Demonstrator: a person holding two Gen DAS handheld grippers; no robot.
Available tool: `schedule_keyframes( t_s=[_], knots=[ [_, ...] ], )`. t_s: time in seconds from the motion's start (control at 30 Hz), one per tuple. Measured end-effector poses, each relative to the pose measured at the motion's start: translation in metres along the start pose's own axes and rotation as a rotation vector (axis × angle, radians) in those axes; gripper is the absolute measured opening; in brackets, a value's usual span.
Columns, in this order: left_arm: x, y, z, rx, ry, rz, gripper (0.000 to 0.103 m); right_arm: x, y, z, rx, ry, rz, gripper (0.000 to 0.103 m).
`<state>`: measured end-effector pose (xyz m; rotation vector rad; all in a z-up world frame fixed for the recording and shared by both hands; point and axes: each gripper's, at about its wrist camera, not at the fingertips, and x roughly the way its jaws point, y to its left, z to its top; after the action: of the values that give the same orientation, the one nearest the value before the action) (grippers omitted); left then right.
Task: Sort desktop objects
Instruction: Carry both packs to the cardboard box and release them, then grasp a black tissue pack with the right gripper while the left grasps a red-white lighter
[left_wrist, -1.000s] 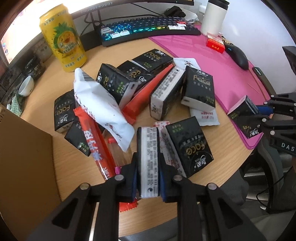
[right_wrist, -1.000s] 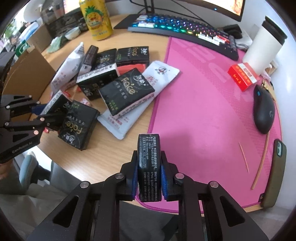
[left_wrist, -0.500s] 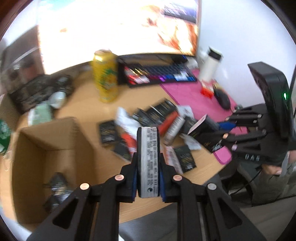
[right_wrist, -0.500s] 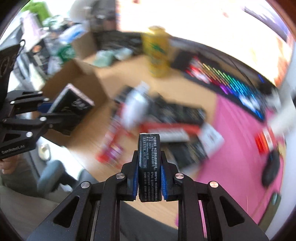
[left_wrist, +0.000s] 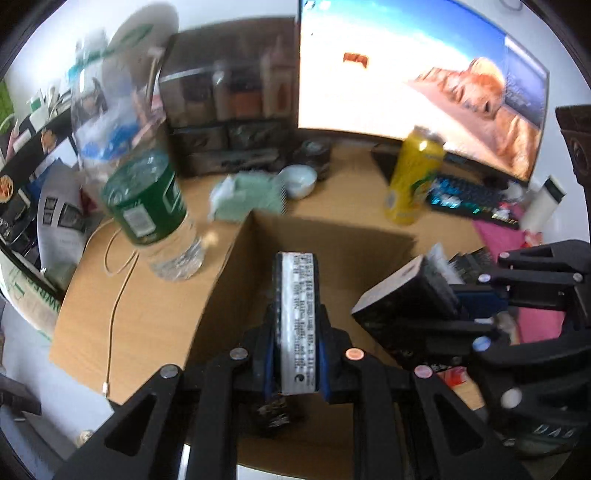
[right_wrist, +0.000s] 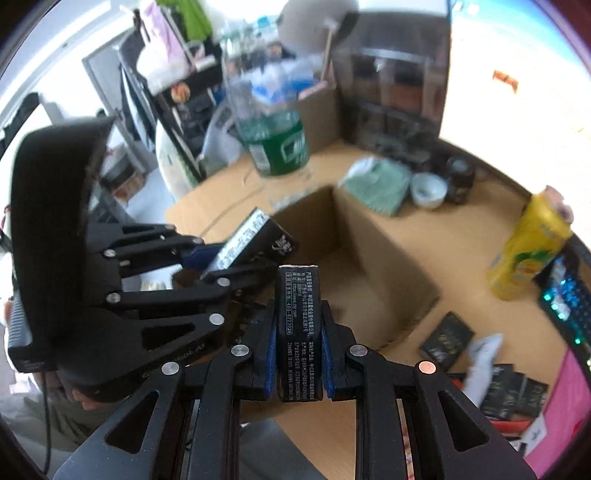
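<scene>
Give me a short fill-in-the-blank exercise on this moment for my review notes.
1. Each gripper is shut on a black ___.
2. Both grippers, left gripper and right gripper, are above an open ___ box.
3. The tall can beside the keyboard is coloured ___.
4. The water bottle has a ___ label.

Missing words: tissue pack; cardboard; yellow; green

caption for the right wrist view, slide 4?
Right gripper and left gripper each clamp a black tissue pack above the open cardboard box.
</scene>
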<state>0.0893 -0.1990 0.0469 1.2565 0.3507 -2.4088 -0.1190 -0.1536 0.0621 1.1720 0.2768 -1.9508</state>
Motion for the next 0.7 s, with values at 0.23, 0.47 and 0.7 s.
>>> schedule_keyframes(
  t_s=[0.23, 0.47, 0.7],
  knots=[
    [0.012, 0.007, -0.008, -0.003, 0.025, 0.016, 0.02, 0.015, -0.008, -0.003, 0.005, 0.039, 0.002, 0.024],
    [0.002, -0.001, -0.006, 0.015, -0.005, 0.049, 0.054, -0.004, -0.014, -0.008, 0.015, 0.022, -0.018, 0.027],
    [-0.016, -0.031, 0.005, 0.066, -0.038, 0.008, 0.054, -0.044, -0.035, -0.026, 0.046, -0.021, -0.081, 0.028]
  ],
)
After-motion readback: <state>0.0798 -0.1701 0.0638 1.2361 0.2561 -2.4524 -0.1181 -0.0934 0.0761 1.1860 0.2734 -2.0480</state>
